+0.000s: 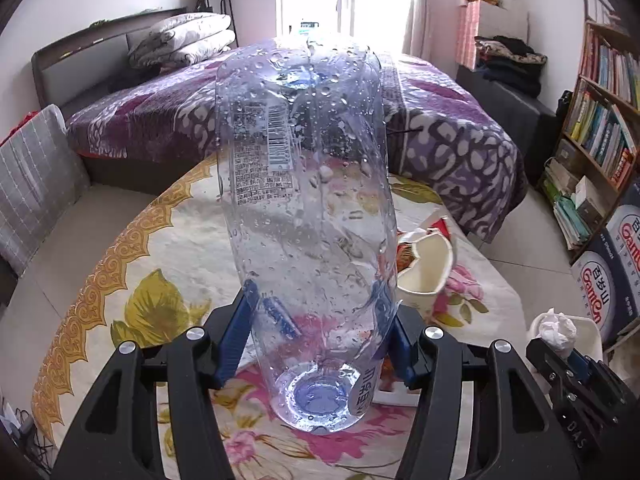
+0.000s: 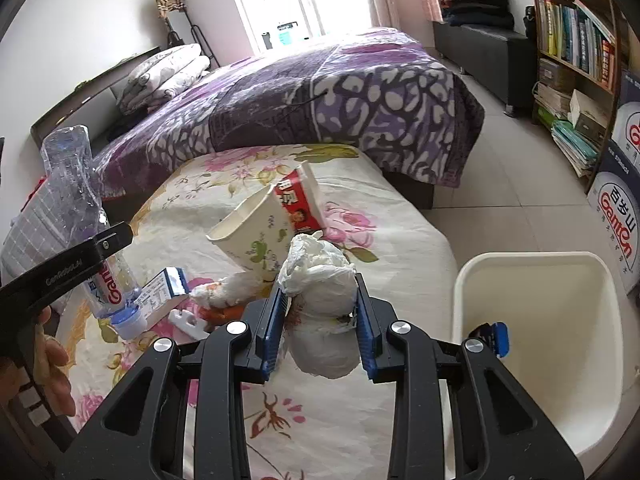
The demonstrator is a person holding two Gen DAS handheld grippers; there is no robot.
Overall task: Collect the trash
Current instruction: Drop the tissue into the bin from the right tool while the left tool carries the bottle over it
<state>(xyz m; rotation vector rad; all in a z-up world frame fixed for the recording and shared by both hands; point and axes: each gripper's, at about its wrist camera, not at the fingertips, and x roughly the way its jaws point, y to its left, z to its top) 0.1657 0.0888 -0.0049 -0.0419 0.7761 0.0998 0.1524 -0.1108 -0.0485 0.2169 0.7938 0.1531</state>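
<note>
Left tongs (image 1: pixel 320 332): black arms, silver screws; right tongs (image 2: pixel 320 320): blue ribbed pads (image 2: pixel 272 328).

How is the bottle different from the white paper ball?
The plastic bottle is clear, long and wet with droplets; the crumpled tissue wad is white, lumpy and opaque. The left gripper holds the bottle, the right gripper the wad. Both are clamped between blue pads.

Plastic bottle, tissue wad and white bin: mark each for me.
plastic bottle (image 1: pixel 308 208), left wrist view, mid body.
tissue wad (image 2: pixel 324 300), right wrist view, middle of the wad.
white bin (image 2: pixel 532 258), right wrist view, far rim.
</note>
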